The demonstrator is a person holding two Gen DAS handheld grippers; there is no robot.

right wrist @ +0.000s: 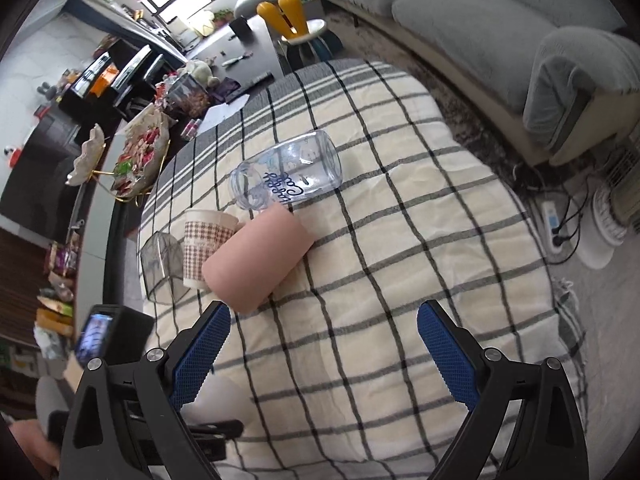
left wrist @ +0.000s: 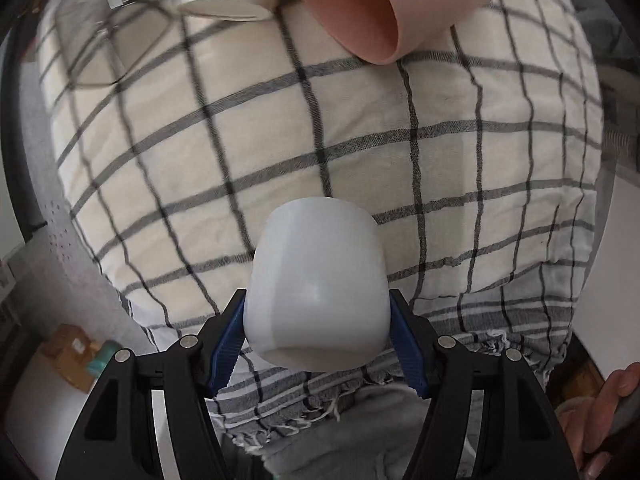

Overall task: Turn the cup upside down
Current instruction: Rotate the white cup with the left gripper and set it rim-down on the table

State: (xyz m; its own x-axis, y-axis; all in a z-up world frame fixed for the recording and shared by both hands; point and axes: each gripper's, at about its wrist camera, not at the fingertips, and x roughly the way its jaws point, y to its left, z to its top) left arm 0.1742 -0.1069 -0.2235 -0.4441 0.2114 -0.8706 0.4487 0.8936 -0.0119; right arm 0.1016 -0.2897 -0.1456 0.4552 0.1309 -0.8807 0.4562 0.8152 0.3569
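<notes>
A white cup (left wrist: 318,284) is being pinched between the left gripper's (left wrist: 318,344) fingers at 6 o'clock, above the checked cloth (left wrist: 360,152). The right gripper's (right wrist: 324,348) fingers are being held spread; a pink cup (right wrist: 258,256) is lying beyond at 11 o'clock.

Item one, the only lettering I can find: dark blue cursive script printed on the side of the clear glass jar (right wrist: 289,174), which lies on its side on the checked cloth (right wrist: 420,240). From my right wrist view it runs upside down and I cannot read the words.
</notes>
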